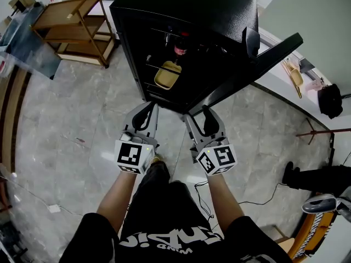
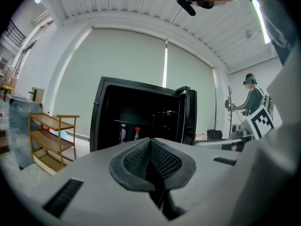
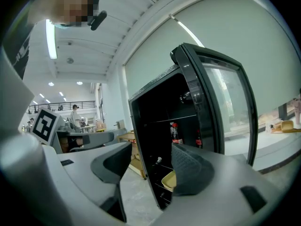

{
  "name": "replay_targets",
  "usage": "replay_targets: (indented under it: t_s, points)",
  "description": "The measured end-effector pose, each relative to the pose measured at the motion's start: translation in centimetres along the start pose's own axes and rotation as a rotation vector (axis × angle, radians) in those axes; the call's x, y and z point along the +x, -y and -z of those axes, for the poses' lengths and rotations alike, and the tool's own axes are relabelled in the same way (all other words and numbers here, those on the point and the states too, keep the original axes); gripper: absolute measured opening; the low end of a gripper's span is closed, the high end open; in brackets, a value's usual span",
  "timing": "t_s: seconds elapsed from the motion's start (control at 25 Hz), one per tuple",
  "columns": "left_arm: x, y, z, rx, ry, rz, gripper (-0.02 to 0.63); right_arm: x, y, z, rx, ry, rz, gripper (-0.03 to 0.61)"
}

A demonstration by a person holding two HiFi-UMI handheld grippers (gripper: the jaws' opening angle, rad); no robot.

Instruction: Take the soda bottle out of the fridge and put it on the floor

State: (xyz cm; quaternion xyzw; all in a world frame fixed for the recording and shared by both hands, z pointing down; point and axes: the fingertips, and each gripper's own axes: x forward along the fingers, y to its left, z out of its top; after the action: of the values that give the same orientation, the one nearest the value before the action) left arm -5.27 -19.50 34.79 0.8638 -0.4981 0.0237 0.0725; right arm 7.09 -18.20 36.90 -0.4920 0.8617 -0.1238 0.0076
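Grippers sit nearest, side by side just short of the fridge's point(image 1: 219, 10) open front.

- Left gripper point(image 1: 145, 113): jaws clenched together, nothing between them.
- Right gripper point(image 1: 201, 117): jaws spread apart, empty.
- Fridge: black, with its door point(image 1: 263, 59) swung wide on the right gripper's side.
- Soda bottle point(image 1: 179, 50): upright on an upper shelf inside, red cap, above a yellow tray point(image 1: 167, 74).
- Handling, as a guess: rigid plastic, some weight if full, smooth and probably slick from the chill. Grip round the body at the label.
- Floor point(image 1: 71, 125) before the fridge: polished grey stone tile, hard and level.
- Wooden rack point(image 1: 71, 26): beyond the fridge's left side.
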Motion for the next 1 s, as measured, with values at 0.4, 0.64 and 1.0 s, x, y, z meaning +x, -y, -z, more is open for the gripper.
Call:
replay_targets:
  t_s: [0.4,0.64,1.0]
  points:
    - [-0.4,-1.1,0.3,0.004,-0.014,-0.009,0.008,5.7,1.5,1.3,0.001,-0.022,-0.010,0.305]
    - [-1.1,-2.3,1.0,-0.017,-0.045,-0.035,0.008,11.6,3.4,1.8,-0.025,-0.030,0.000,0.305]
    - [-2.3,-3.6,2.8,-0.002,-0.075,-0.059,0.008,20.3,9.4,3.3,-0.055,-0.048,0.136,0.318]
